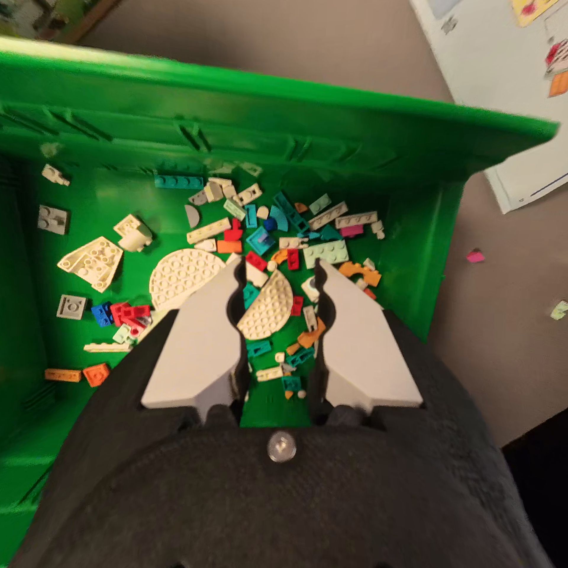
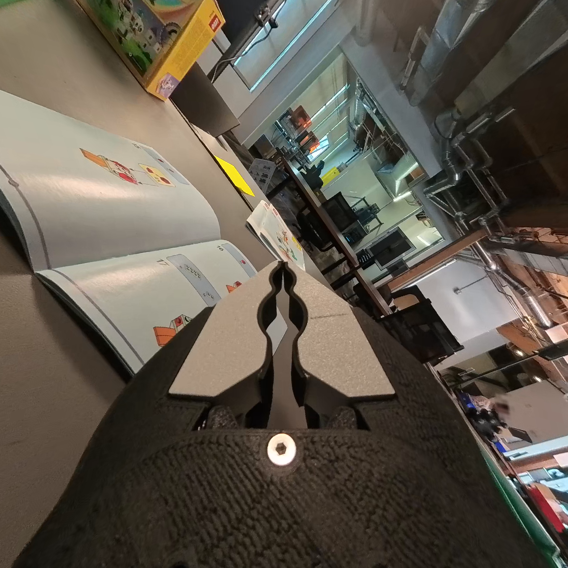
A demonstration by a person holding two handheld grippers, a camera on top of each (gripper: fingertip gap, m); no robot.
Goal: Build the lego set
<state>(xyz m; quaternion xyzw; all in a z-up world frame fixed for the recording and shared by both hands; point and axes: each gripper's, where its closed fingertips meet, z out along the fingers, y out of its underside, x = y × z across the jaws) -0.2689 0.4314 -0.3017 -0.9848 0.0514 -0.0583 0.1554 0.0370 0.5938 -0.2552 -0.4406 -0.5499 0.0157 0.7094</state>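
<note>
Left gripper (image 1: pixel 280 264) jaws wide, poised over white half-round plate (image 1: pixel 267 307) in green bin (image 1: pixel 276 123). Right gripper (image 2: pixel 283 266) jaws closed, empty, beside open instruction booklet (image 2: pixel 101 199).

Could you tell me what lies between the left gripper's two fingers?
In the left wrist view, a white half-round plate lies on the green bin floor between them.

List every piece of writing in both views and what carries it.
Writing is not quoted; its bearers:
Open instruction booklet: printed numbers beside diagrams.
Yellow box: logo and small print on its side.
White pages in left wrist view: too blurred.
Lego pieces, green tray: none visible.
</note>
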